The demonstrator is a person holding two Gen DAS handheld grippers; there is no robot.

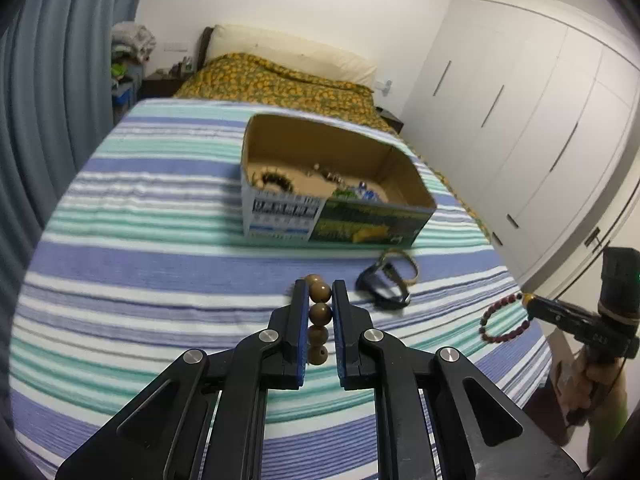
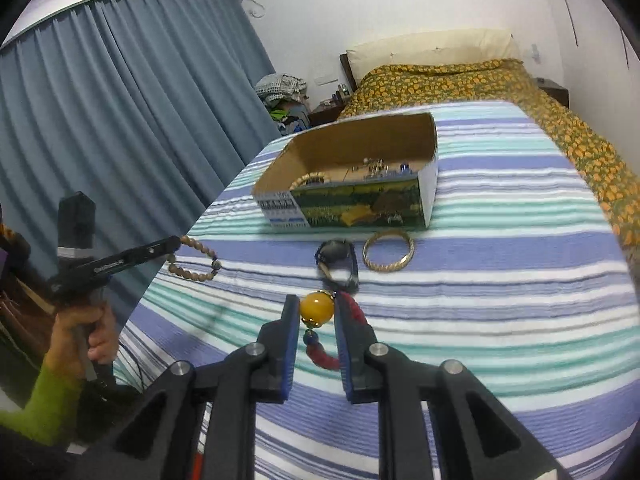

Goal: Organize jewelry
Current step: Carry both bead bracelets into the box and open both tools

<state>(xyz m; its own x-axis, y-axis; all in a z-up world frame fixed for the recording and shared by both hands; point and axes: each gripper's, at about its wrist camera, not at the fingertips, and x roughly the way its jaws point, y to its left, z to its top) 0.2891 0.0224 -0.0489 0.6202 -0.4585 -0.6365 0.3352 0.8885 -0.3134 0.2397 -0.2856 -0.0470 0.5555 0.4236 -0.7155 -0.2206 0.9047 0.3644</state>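
Observation:
My left gripper (image 1: 320, 294) is shut on a brown wooden bead bracelet (image 1: 319, 314), held above the striped bedspread; it also shows in the right wrist view (image 2: 196, 264) hanging from the gripper tip. My right gripper (image 2: 317, 307) is shut on a dark red bead bracelet with a big yellow bead (image 2: 317, 308); the bracelet also shows in the left wrist view (image 1: 504, 320). An open cardboard box (image 1: 336, 216) (image 2: 352, 200) with several jewelry pieces inside sits ahead. A dark watch (image 2: 338, 258) (image 1: 382, 286) and a gold bangle (image 2: 388, 256) (image 1: 404, 266) lie in front of the box.
The striped bedspread (image 2: 500, 300) covers the near bed; an orange floral cover (image 2: 460, 76) lies behind. Blue curtains (image 2: 120, 120) hang on the left, white wardrobes (image 1: 520, 120) on the right. A cluttered nightstand (image 2: 288, 100) stands beyond.

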